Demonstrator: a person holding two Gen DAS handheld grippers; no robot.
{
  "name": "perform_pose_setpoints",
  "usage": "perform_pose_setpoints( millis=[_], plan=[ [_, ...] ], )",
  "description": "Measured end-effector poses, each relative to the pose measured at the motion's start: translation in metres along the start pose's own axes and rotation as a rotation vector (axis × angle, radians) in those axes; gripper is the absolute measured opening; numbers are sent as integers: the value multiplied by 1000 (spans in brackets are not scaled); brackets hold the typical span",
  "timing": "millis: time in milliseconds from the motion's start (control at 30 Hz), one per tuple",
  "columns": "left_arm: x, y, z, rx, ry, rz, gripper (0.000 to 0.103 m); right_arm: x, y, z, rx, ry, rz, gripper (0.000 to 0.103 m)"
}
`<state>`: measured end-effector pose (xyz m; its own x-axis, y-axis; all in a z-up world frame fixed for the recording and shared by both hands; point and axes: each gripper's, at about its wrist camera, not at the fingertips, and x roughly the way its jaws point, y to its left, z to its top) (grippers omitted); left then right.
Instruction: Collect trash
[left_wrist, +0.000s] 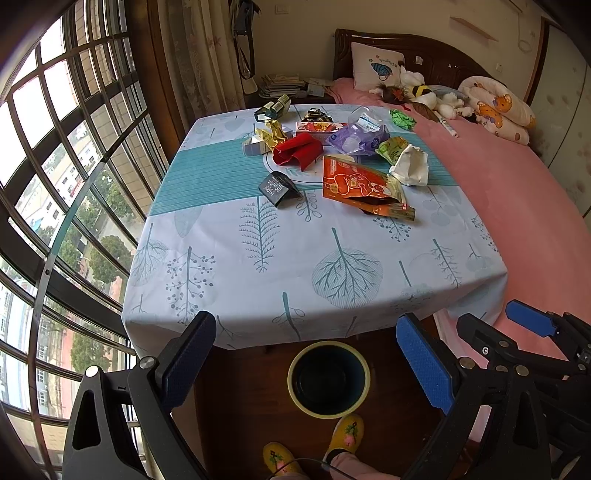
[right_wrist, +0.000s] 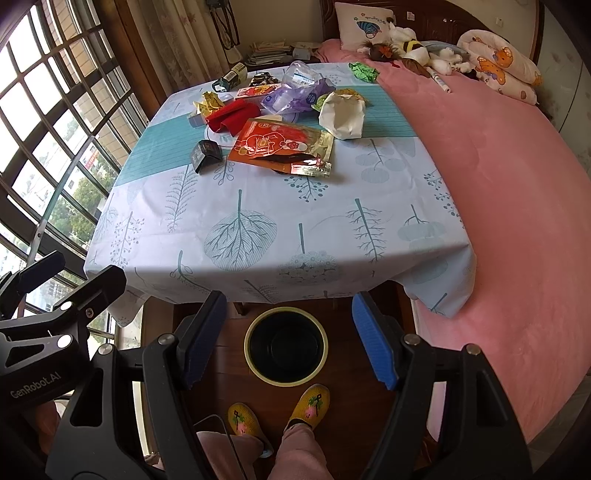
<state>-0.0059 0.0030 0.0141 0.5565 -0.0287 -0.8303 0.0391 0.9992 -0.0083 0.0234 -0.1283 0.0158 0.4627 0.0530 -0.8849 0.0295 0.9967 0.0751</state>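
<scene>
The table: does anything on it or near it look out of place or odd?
Yes. Torn and crumpled wrappers lie scattered over the far half of the table, among them an opened orange packet and a crumpled white bag. One green wrapper lies at the edge by the pink bed. The bin below looks empty.

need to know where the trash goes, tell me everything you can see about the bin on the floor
The bin is a round, open-topped container with a pale yellow rim and a dark inside, plastic by the look of it. It stands upright on the wooden floor, just below the near edge of the table, in front of the person's yellow slippers. It looks empty; no trash shows inside. Nothing touches it but the floor.
</scene>
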Motion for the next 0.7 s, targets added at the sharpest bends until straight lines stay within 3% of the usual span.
perform_pose_setpoints(
  millis=[467, 700],
  plan=[
    [6, 0, 14, 1, -5, 30, 99, 9, 3, -1, -3, 1, 24, 69],
    [2, 7, 37, -21, -15, 76, 99, 10, -5, 28, 18, -13, 80, 69]
  ],
)
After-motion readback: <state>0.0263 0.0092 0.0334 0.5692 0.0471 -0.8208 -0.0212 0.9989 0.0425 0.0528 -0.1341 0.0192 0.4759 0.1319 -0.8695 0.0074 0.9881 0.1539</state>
